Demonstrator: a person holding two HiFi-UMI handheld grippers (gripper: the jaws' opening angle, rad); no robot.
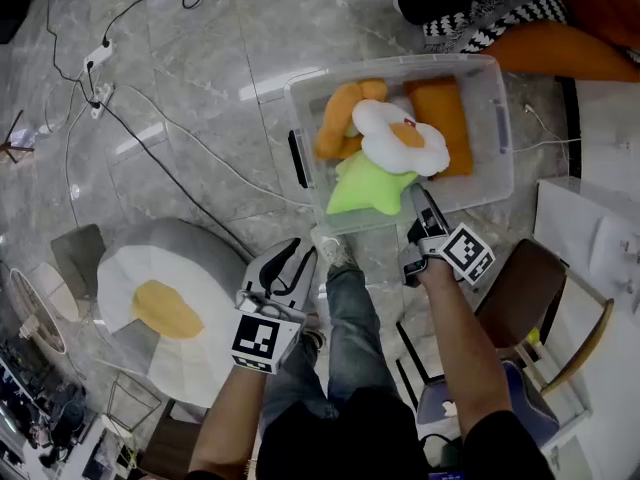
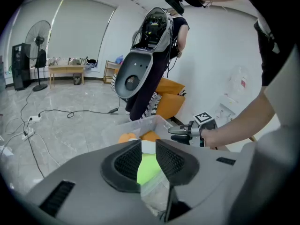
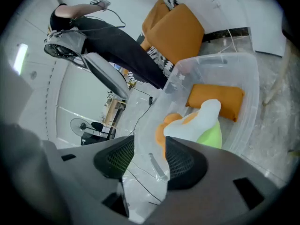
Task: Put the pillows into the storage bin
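Pillows packed: a clear, hard-plastic storage bin (image 1: 392, 64) sits on the polished marble floor (image 1: 200, 68), apparently near full, while a large fried-egg cushion (image 1: 165, 308) lies well apart outside it, perhaps next. Inside are a flat orange rectangular pillow (image 1: 445, 108), a rounded orange plush (image 1: 340, 118), a lime-green star pillow (image 1: 365, 188) and, on top, a white egg-shaped pillow (image 1: 400, 138), all soft and plump. The left gripper (image 2: 148, 146) appears clamped on the bin's near rim. The right gripper (image 3: 149, 144) stands apart astride the same rim. Letting go likely calls for backing straight off the thin wall.
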